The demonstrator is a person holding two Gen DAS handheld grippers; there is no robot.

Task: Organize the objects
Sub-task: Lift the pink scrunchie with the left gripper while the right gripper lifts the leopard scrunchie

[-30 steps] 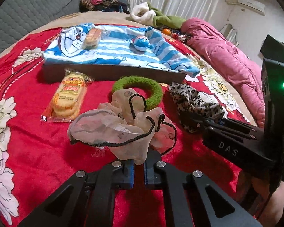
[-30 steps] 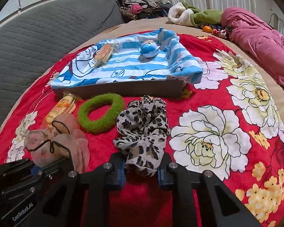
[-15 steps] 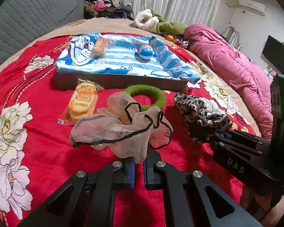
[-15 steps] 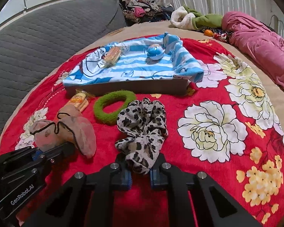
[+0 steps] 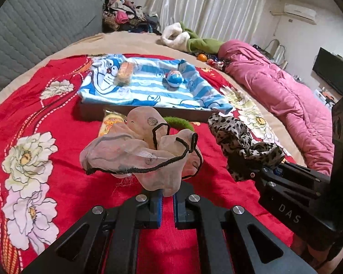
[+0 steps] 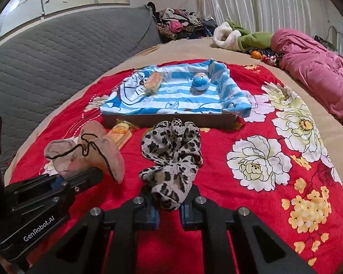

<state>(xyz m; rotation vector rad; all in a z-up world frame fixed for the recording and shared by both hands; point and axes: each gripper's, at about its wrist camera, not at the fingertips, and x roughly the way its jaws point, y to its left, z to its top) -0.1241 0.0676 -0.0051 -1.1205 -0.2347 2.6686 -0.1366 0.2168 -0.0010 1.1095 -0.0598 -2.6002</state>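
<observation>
My left gripper [image 5: 167, 202] is shut on a sheer pink pouch with a black drawstring [image 5: 137, 155] and holds it above the red blanket. The pouch also shows in the right wrist view [image 6: 87, 155]. My right gripper [image 6: 169, 210] is shut on a leopard-print scrunchie [image 6: 171, 157], lifted off the blanket; it also shows in the left wrist view [image 5: 242, 143]. Ahead stands a brown tray lined with a blue striped cloth [image 6: 171, 119], holding a snack pack [image 6: 152, 82] and a blue ball [image 6: 200, 81].
A green fuzzy ring [image 5: 180, 122] and a packet of biscuits [image 6: 120, 133] lie on the blanket before the tray. A pink quilt [image 5: 285, 98] lies at the right. A grey headboard [image 6: 57, 52] stands at the left, clothes piled behind.
Both grippers have lifted, carrying the pouch and the scrunchie up off the blanket and a little toward the tray. The right gripper's jaws closed on the scrunchie.
</observation>
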